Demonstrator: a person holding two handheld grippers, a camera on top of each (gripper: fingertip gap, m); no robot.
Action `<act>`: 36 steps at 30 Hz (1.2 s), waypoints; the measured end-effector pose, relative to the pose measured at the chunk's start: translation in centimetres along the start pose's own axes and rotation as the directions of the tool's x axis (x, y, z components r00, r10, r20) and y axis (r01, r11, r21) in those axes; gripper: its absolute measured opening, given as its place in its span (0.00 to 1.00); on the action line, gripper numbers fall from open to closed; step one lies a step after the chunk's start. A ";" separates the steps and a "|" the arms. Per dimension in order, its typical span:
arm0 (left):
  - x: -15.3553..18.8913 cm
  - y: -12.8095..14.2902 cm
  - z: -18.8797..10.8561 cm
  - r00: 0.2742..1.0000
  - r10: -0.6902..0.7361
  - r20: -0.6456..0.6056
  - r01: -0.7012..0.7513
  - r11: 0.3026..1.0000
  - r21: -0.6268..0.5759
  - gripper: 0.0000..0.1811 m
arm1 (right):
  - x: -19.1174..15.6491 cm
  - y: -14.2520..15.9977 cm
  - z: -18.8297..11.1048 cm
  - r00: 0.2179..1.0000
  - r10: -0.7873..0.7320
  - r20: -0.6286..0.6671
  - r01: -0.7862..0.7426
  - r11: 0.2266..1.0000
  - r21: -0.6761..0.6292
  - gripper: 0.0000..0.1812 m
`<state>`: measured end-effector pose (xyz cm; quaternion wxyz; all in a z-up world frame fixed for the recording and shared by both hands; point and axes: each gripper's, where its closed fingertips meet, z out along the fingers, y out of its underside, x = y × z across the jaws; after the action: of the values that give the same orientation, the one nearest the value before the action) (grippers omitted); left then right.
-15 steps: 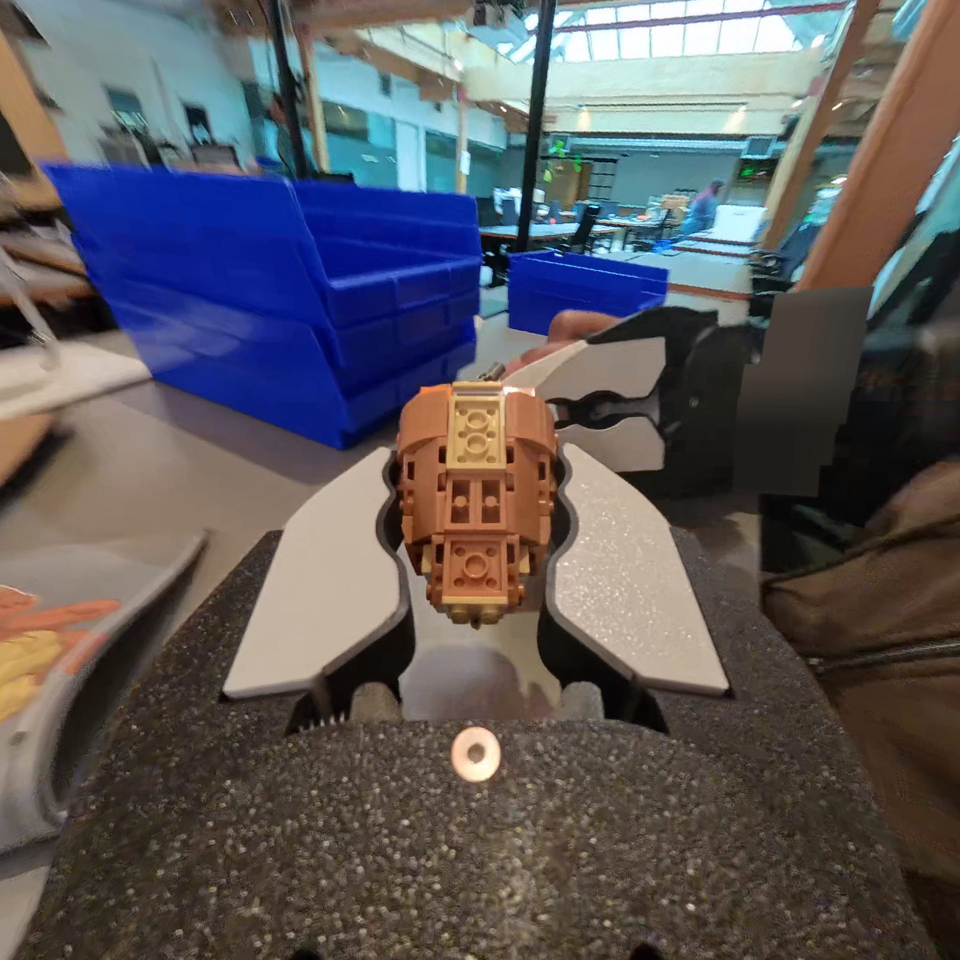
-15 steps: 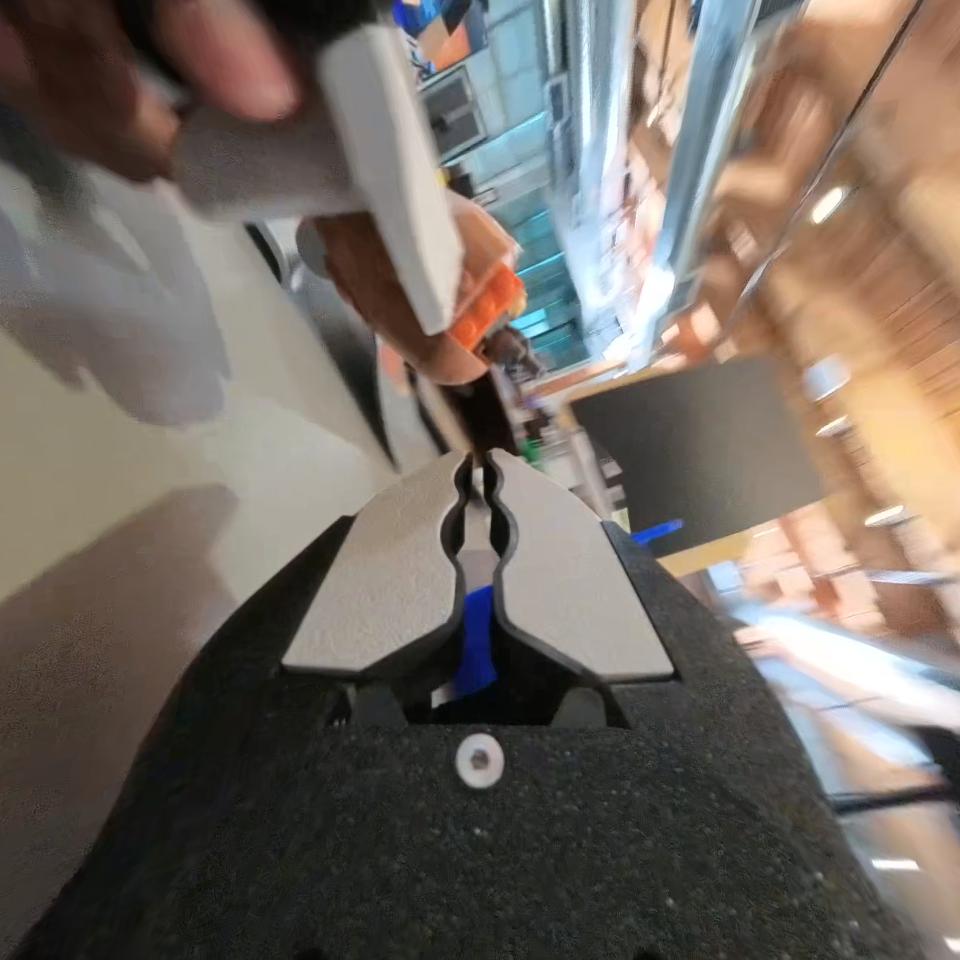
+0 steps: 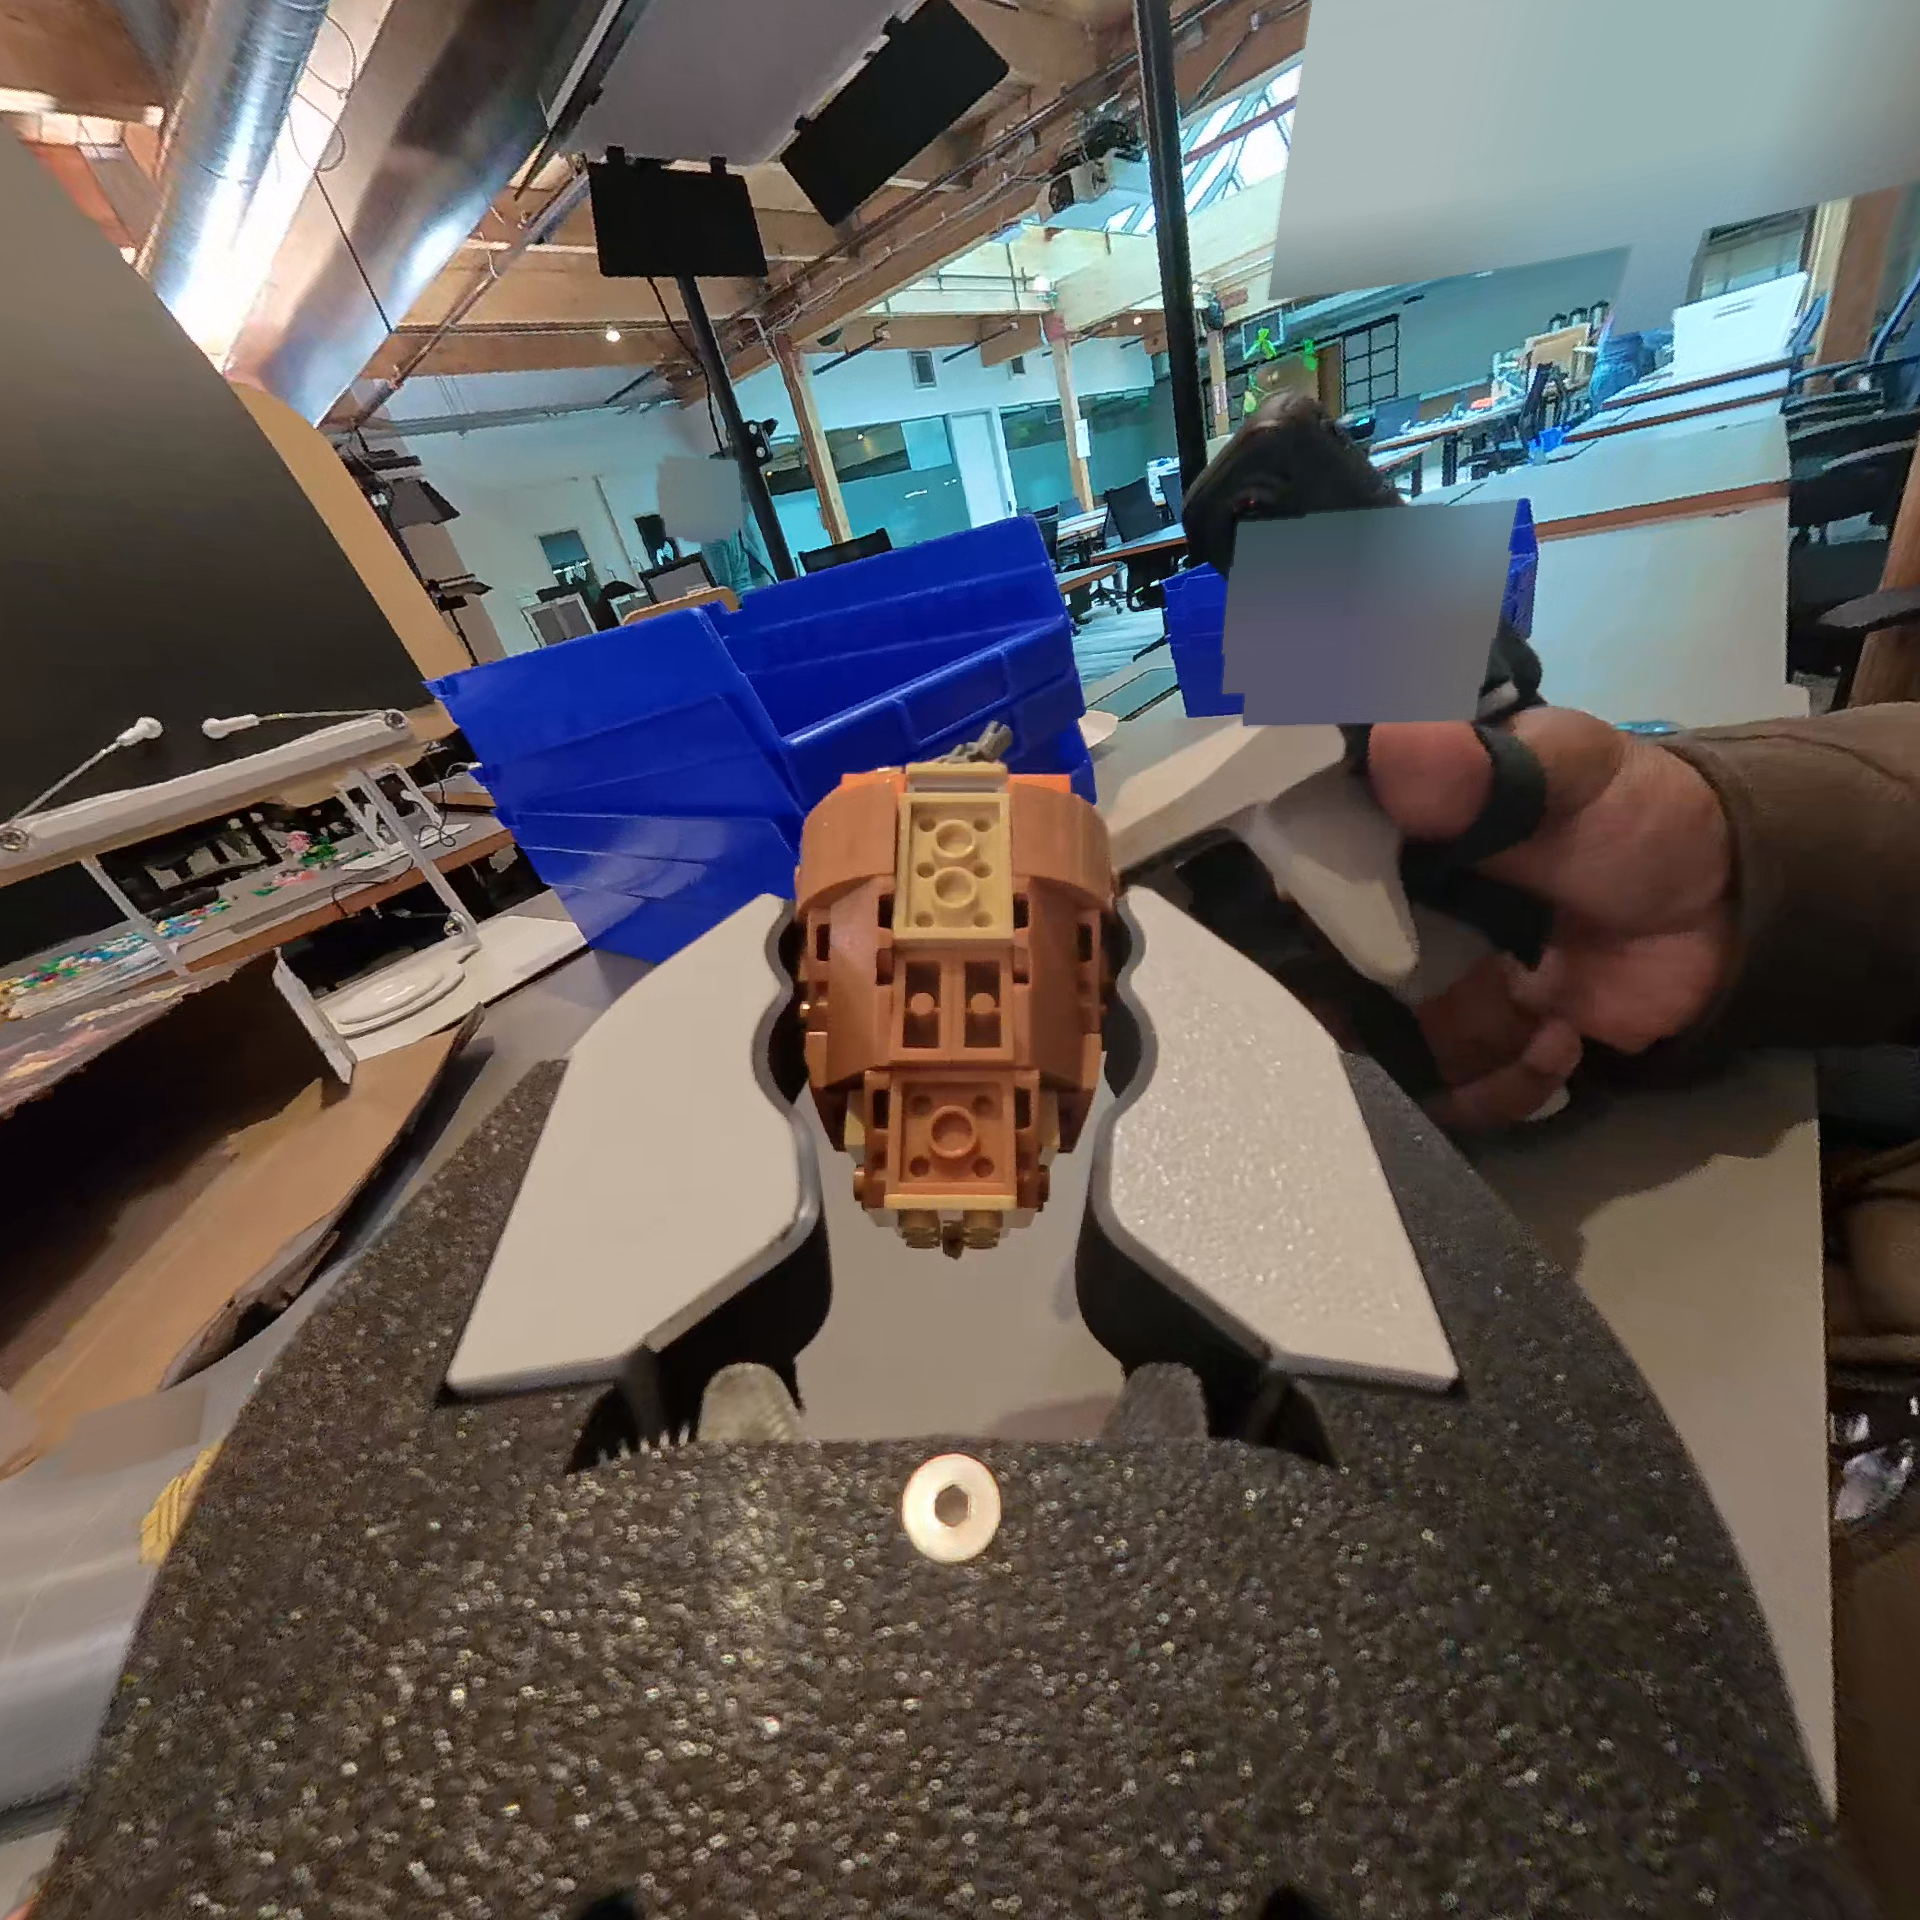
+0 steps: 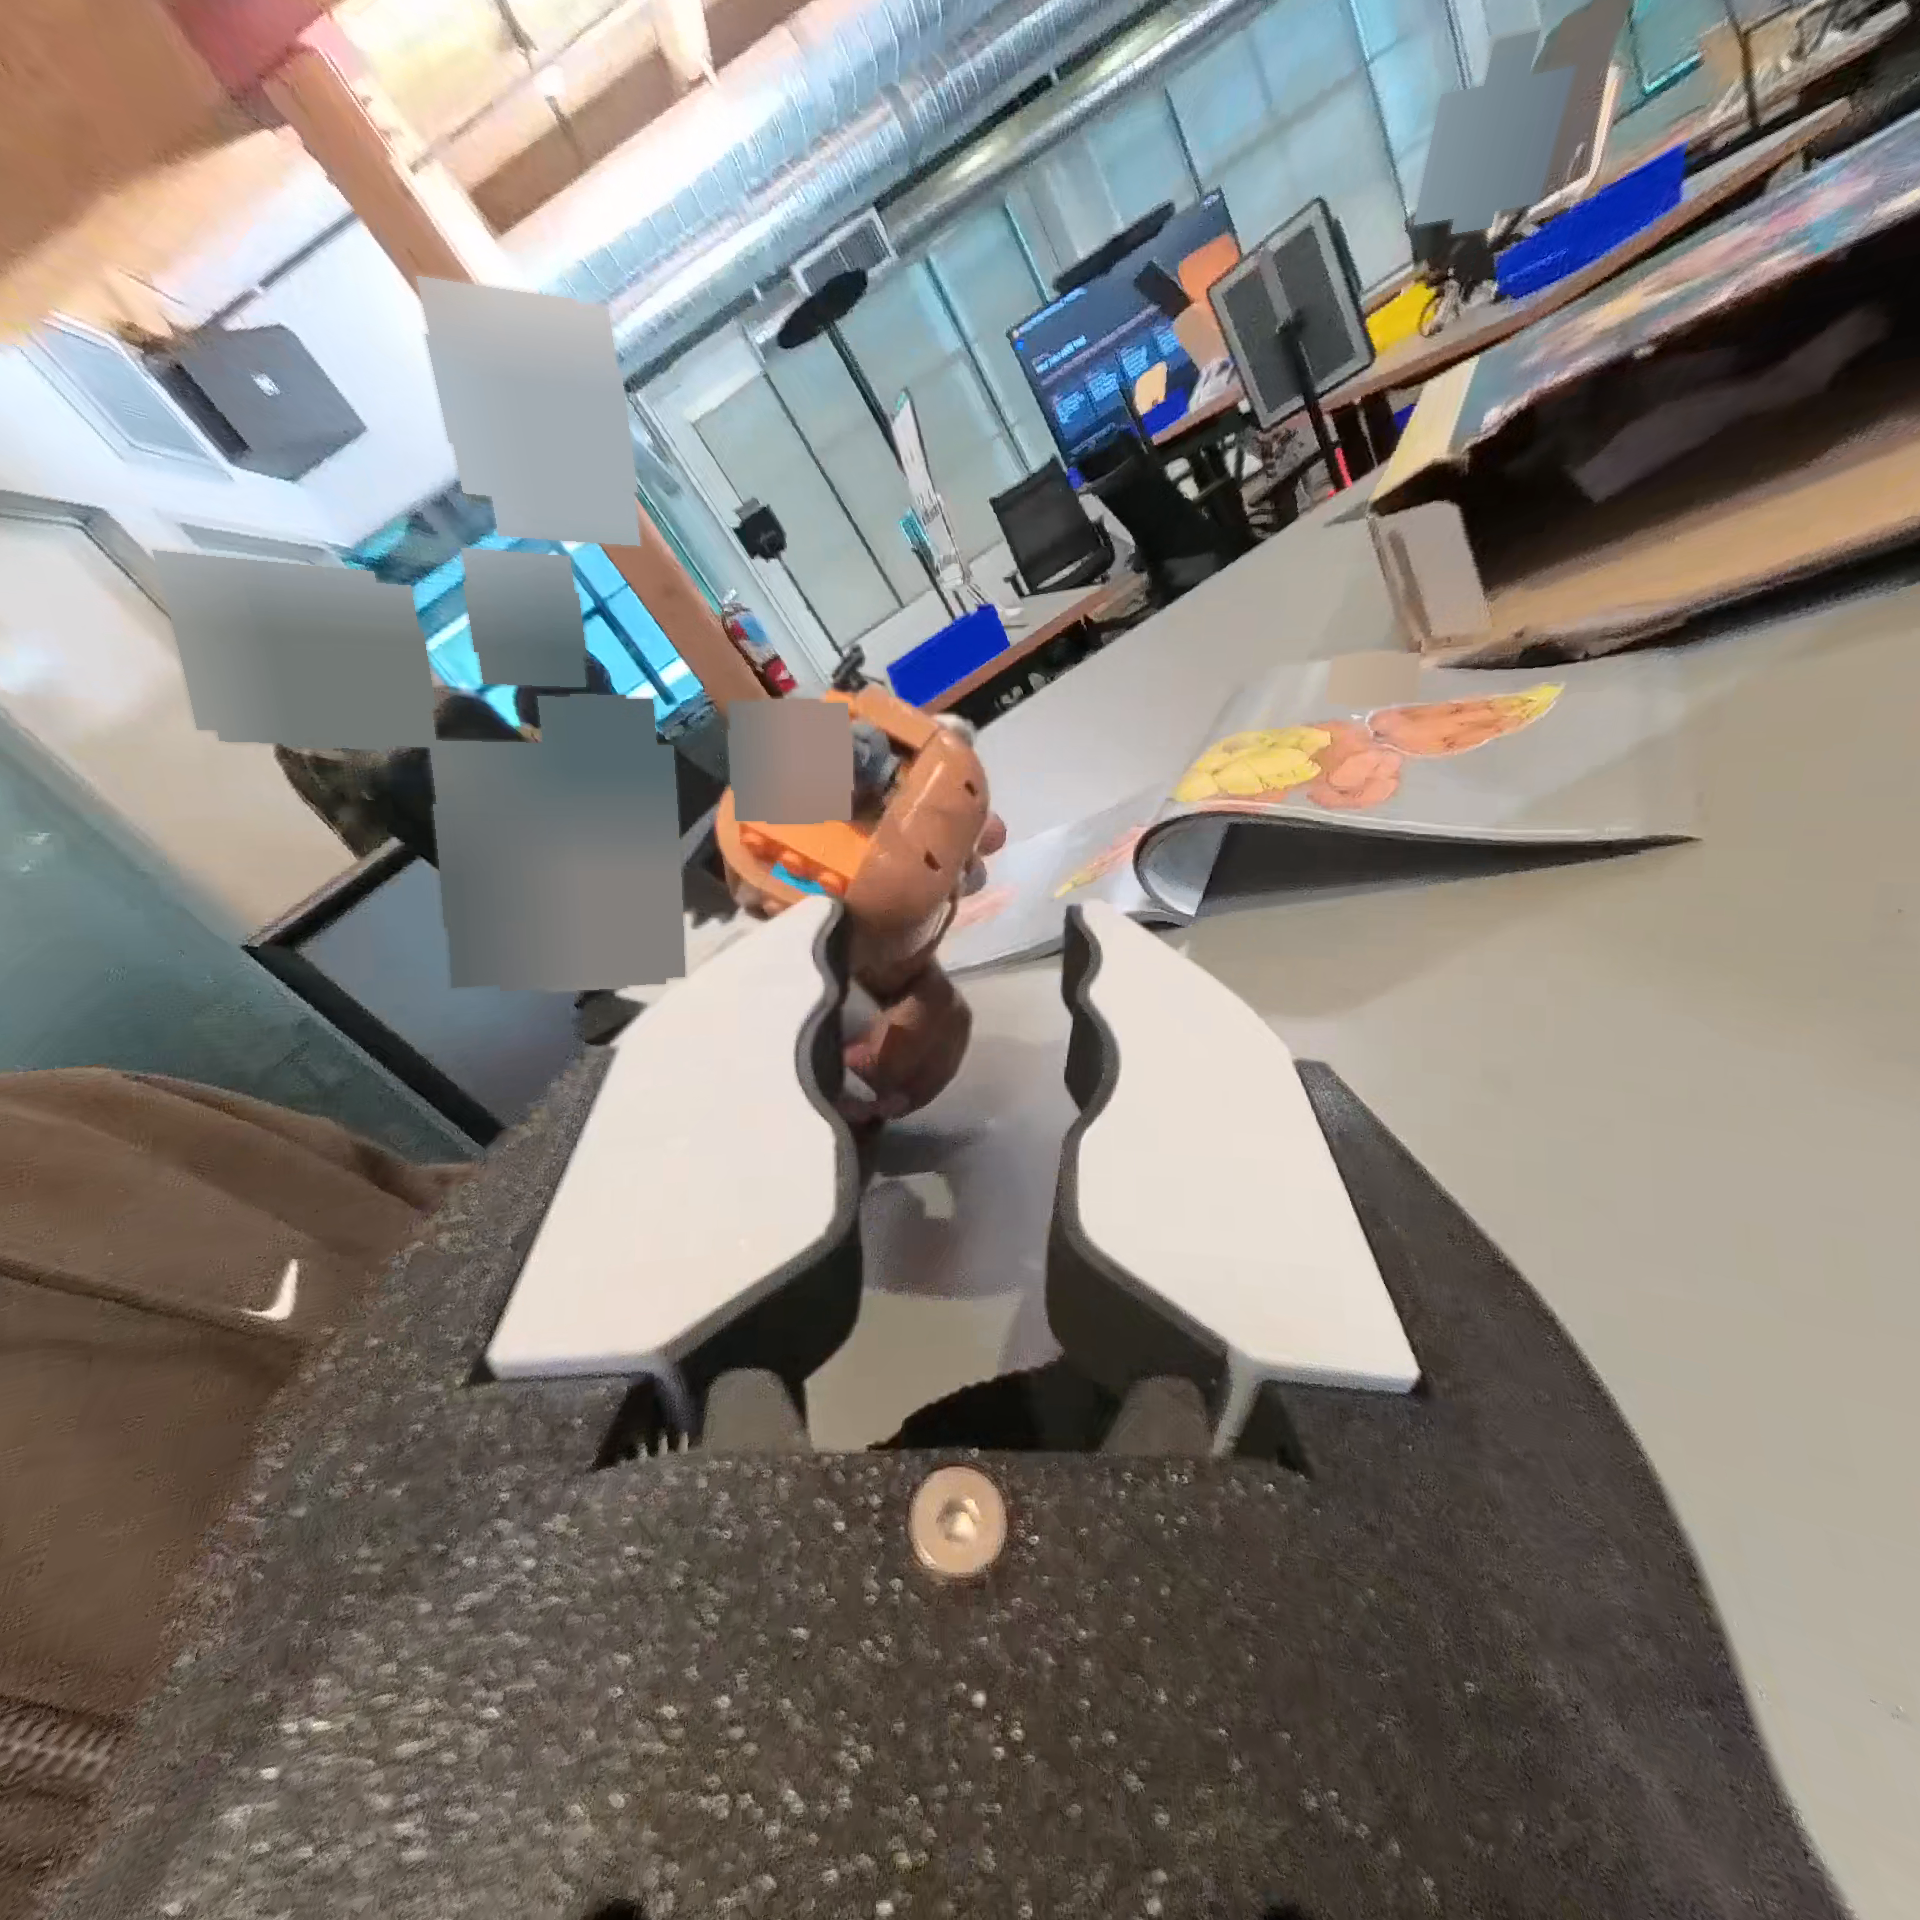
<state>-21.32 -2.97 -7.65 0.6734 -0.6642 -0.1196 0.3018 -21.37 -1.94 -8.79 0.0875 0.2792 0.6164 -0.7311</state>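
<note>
1. Left wrist view: the left gripper (image 3: 951, 997) pinches a brown and tan toy brick model (image 3: 951, 997) between its two grey fingers (image 3: 665, 1174), one finger on each side. The model is held above the grey bench (image 3: 1652, 1278), with its studded tan plates facing the camera and a small grey piece sticking out at its far end.
2. Just behind the model stand stacked blue plastic bins (image 3: 769, 748). To the left lie a flattened cardboard box (image 3: 208, 1174) and a low white rack (image 3: 239, 790) with small colourful pieces under it.
3. To the right, a person's hand (image 3: 1590, 894) in a brown sleeve grips the handle of the right gripper (image 3: 1184, 805), whose grey fingers reach toward the far end of the model. This view does not show whether they touch it.
4. Right wrist view: the right gripper (image 4: 951, 925) has its fingers (image 4: 707, 1153) spread apart with nothing between them at the tips. The brick model (image 4: 914, 821) sits just beyond, close to the left finger; contact cannot be told, and a blurred patch covers part of it.
5. Behind the model, on the bench (image 4: 1558, 1039), an open booklet (image 4: 1382, 779) lies with pictures in yellow and orange. Farther right is an open cardboard box (image 4: 1662, 540).
</note>
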 end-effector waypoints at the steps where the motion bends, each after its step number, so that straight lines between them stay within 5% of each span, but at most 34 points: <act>1: 0.1 0.0 0.1 1.000 0.022 0.002 -0.022 1.000 -0.004 0.31 | 0.0 -0.2 -0.1 1.000 0.000 0.003 0.000 1.000 0.008 0.22; 8: 0.4 0.3 0.2 0.989 0.144 0.033 -0.143 0.989 -0.030 0.31 | -0.6 0.4 0.2 0.998 0.014 0.053 -0.013 1.000 -0.020 0.21; 12: 0.8 0.1 0.1 0.996 0.087 -0.013 -0.088 0.996 -0.013 0.31 | -1.4 0.4 0.2 0.995 -0.013 0.103 0.014 1.000 -0.016 0.12; 36: 2.5 0.4 -0.4 0.980 -0.072 -0.186 0.063 0.997 -0.052 0.31 | -2.3 1.3 -0.7 0.936 -0.323 0.138 0.338 0.936 -0.100 0.11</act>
<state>-19.23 -1.91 -8.63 0.6761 -0.7005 -0.0852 0.2120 -18.57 -2.04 -8.80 0.0168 0.1214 0.6919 -0.7115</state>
